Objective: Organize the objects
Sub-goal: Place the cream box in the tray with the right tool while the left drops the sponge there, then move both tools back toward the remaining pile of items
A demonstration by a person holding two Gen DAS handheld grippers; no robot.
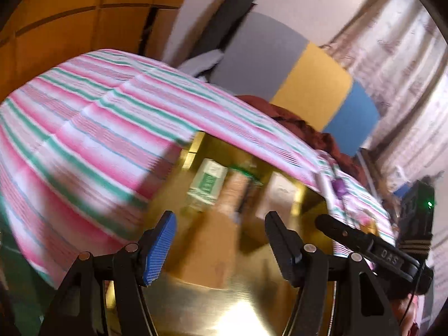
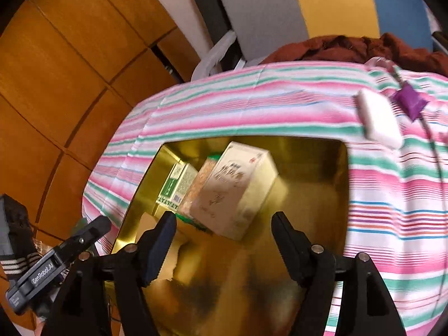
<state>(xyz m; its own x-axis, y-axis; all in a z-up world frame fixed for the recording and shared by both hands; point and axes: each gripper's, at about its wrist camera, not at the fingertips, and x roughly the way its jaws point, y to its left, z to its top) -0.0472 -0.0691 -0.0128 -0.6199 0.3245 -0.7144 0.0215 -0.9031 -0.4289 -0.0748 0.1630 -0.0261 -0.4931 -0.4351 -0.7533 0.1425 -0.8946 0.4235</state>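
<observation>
Above the tray (image 2: 322, 168), right hand-held gripper (image 2: 224, 224) agape; empty.

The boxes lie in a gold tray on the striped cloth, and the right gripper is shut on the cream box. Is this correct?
Not quite. In the right wrist view the right gripper is open and holds nothing; the cream box lies free in the gold tray on the striped cloth.

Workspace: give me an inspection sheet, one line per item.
Surface: striped cloth over a bed or table.
Job's things: gold tray holding a cream box, a green box and a brown packet between them.
Clutter: white block and purple pouch on the cloth.
Grippers: left gripper and right gripper open, empty, above the tray.
Cables: thin cord by the pouch.
Surroundings: wooden panels, dark red fabric.
</observation>
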